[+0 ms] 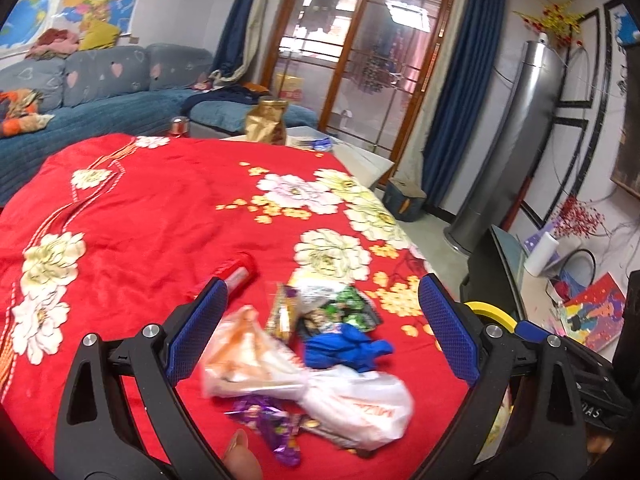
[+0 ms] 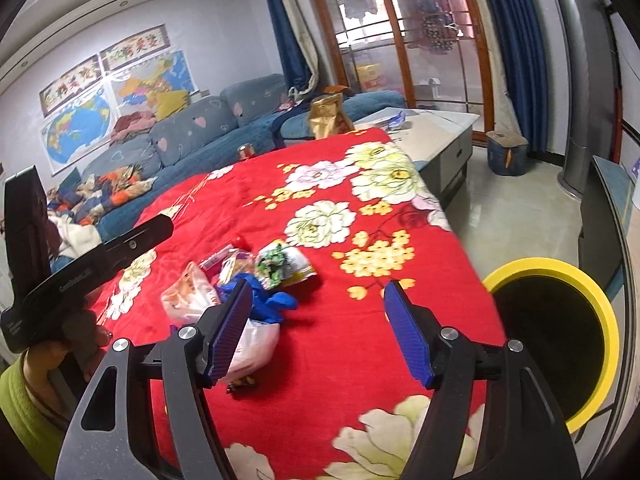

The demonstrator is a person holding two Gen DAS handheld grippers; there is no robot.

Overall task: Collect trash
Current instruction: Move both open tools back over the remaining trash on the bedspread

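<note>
Trash [image 1: 320, 344] lies blurred between the open left gripper [image 1: 322, 320]; right gripper [image 2: 318, 328] gapes empty.

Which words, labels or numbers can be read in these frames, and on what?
None reads with certainty.
White plastic bag: orange print, too blurred.
Wall banners: large characters, too blurred.
Left gripper, its side in the right wrist view: white lettering, too small.

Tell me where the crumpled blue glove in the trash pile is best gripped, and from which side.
Probably pinch the blue glove at its bunched end sticking out toward the yellow-rimmed bin, coming from above. That end lies clear on the red cloth; the other side abuts wrappers and the white plastic bag.
</note>
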